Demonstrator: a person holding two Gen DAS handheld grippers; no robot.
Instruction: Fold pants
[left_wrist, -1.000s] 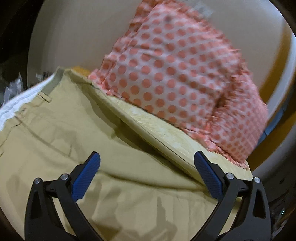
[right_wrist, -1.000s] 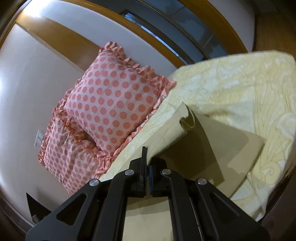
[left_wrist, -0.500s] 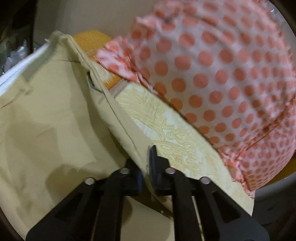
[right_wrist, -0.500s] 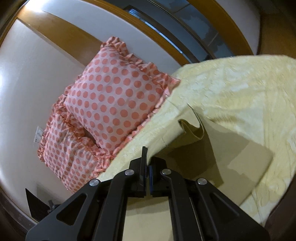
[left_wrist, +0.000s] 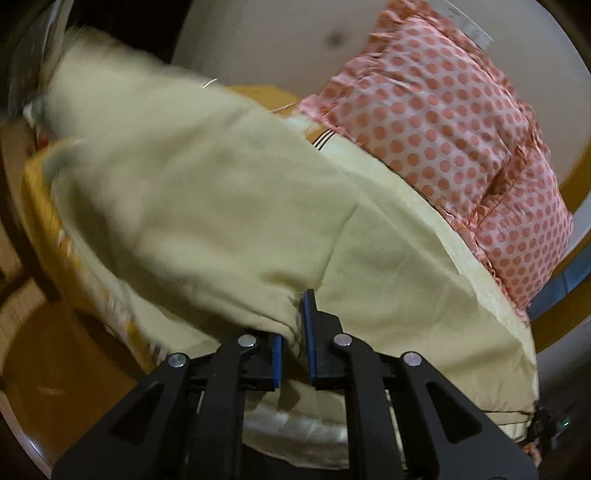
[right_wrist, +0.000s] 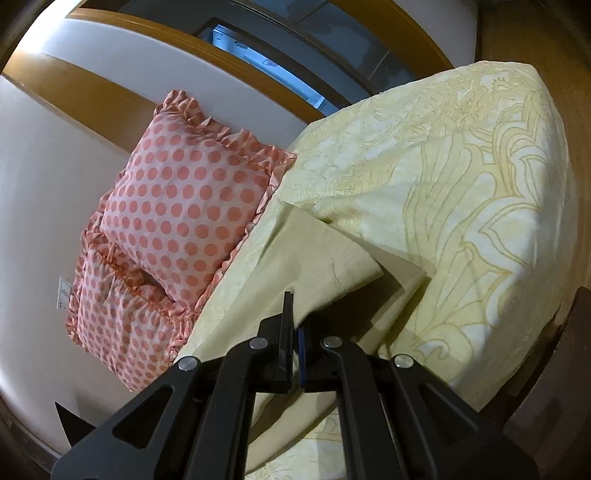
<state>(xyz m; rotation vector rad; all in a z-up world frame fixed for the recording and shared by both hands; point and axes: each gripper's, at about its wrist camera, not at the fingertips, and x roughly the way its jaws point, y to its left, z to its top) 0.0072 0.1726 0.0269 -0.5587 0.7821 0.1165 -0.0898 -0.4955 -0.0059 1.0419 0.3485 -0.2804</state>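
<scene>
Both grippers point toward the pillow. The left gripper pinches a bunched fold of the pants, the right gripper a thin edge. Pants drape over the bed beside the pillow; their far end is blurry.

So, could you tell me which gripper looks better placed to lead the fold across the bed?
Probably the left gripper: it is shut on a thick bunch of the pants, most of the fabric draped ahead of it. The right gripper pinches only a thin edge near the pillows.
</scene>
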